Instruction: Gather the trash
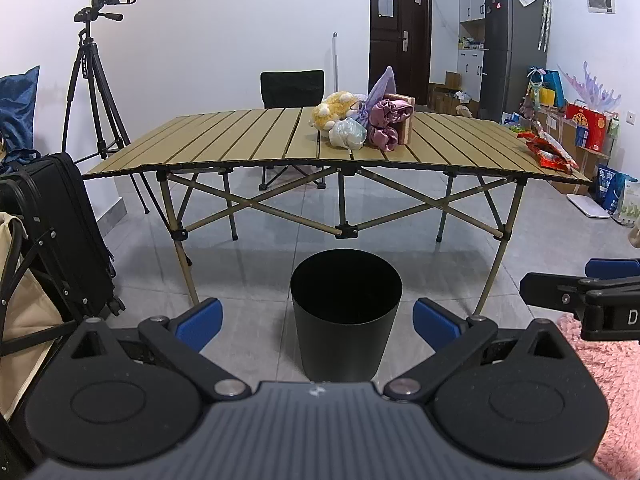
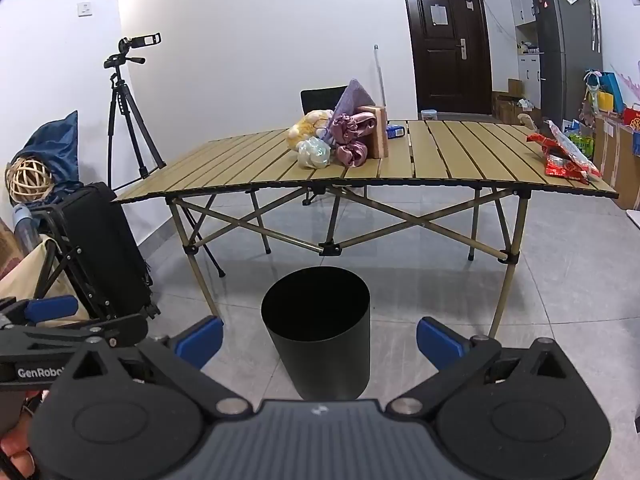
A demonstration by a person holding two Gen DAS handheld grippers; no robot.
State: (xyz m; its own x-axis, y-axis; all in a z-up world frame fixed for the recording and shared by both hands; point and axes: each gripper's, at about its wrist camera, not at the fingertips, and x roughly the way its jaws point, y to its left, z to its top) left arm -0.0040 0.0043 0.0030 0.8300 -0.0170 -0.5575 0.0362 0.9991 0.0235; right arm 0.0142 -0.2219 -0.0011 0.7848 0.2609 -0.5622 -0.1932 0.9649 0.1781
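A black bin (image 1: 346, 312) stands on the tiled floor in front of a slatted folding table (image 1: 240, 140); it also shows in the right wrist view (image 2: 318, 328). Red snack wrappers (image 1: 546, 148) lie at the table's right edge, also in the right wrist view (image 2: 564, 158). A crumpled pale plastic bag (image 1: 347, 133) lies mid-table beside a plush toy and pink cloth. My left gripper (image 1: 318, 320) is open and empty, low, facing the bin. My right gripper (image 2: 320, 338) is open and empty, beside it.
A black suitcase (image 1: 68, 232) and a folding chair stand at the left. A tripod with a camera (image 1: 96, 80) stands by the wall. A black chair (image 1: 292, 88) sits behind the table. Boxes and bags (image 1: 588, 128) line the right wall. A pink rug (image 1: 612, 380) lies at the right.
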